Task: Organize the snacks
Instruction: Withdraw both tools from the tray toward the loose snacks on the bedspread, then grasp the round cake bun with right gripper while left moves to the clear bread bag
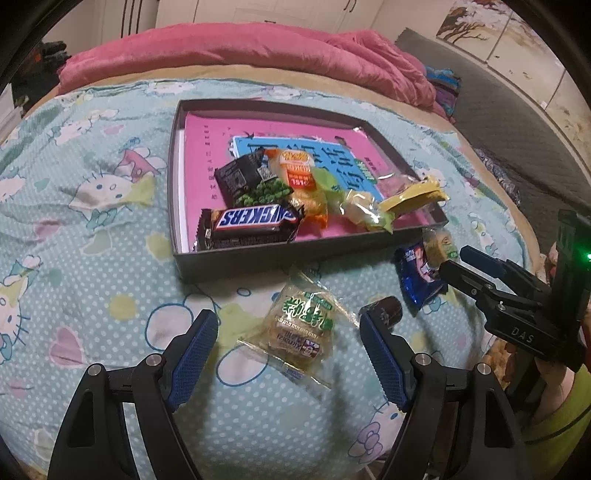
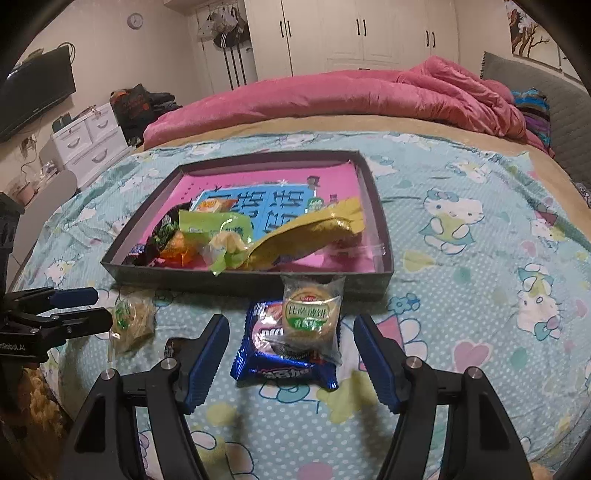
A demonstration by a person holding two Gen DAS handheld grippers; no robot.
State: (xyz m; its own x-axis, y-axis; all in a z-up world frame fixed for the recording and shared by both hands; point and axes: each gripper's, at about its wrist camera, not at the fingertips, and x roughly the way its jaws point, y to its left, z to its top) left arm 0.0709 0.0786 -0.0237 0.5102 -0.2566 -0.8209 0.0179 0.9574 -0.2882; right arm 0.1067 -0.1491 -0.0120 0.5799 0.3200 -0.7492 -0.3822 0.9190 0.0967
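- The bed (image 2: 461, 236) is spread with a soft, dotted turquoise sheet printed with cartoon cats; a plush pink duvet (image 2: 332, 96) lies bunched along its far side.
- A shallow, rectangular grey tray (image 1: 236, 260) with thin card-like walls rests on the sheet, lined with a glossy pink booklet (image 1: 207, 158).
- Crinkly wrapped snacks are piled inside the tray: a brown Snickers bar (image 1: 251, 221), a yellow packet (image 2: 314, 229).
- The left gripper (image 1: 288, 339) hangs with jaws wide apart astride a clear-wrapped square cake (image 1: 301, 332) on the sheet, gripping nothing.
- The right gripper (image 2: 291, 350) is likewise open around a shiny blue packet (image 2: 284, 365) and the round pastry (image 2: 312, 314) lying on it.
- Only the right wrist view shows the wardrobe (image 2: 354, 33) doors and television (image 2: 33, 92).
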